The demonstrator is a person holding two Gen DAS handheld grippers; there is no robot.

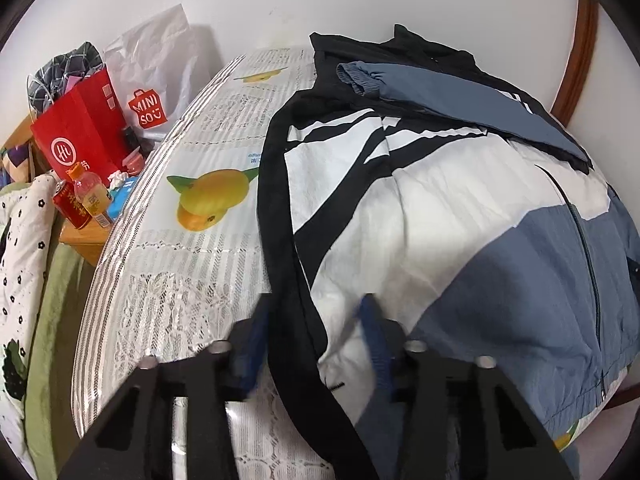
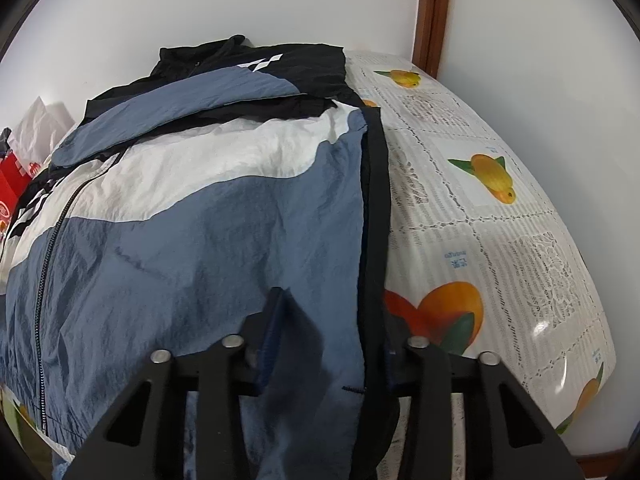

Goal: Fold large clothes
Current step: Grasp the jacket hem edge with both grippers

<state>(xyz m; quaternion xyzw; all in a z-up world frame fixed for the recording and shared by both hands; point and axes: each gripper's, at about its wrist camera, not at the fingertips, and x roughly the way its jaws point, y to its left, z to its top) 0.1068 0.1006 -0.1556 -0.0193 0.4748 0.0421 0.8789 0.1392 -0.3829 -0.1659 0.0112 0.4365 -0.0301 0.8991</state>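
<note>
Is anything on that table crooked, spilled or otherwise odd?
Nothing looks spilled or damaged. The jacket lies flat on the fruit-print tablecloth, zipped, its sleeves folded across the chest, a little rumpled. The clutter of bags and bottles sits on a side stand, off the table.

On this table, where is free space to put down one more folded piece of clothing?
The jacket covers the middle of the table. Bare tablecloth lies between its black side seam and the wall corner, and another strip between the opposite black seam and the table's edge. Past that edge it is crowded: red bag, bottles.
</note>
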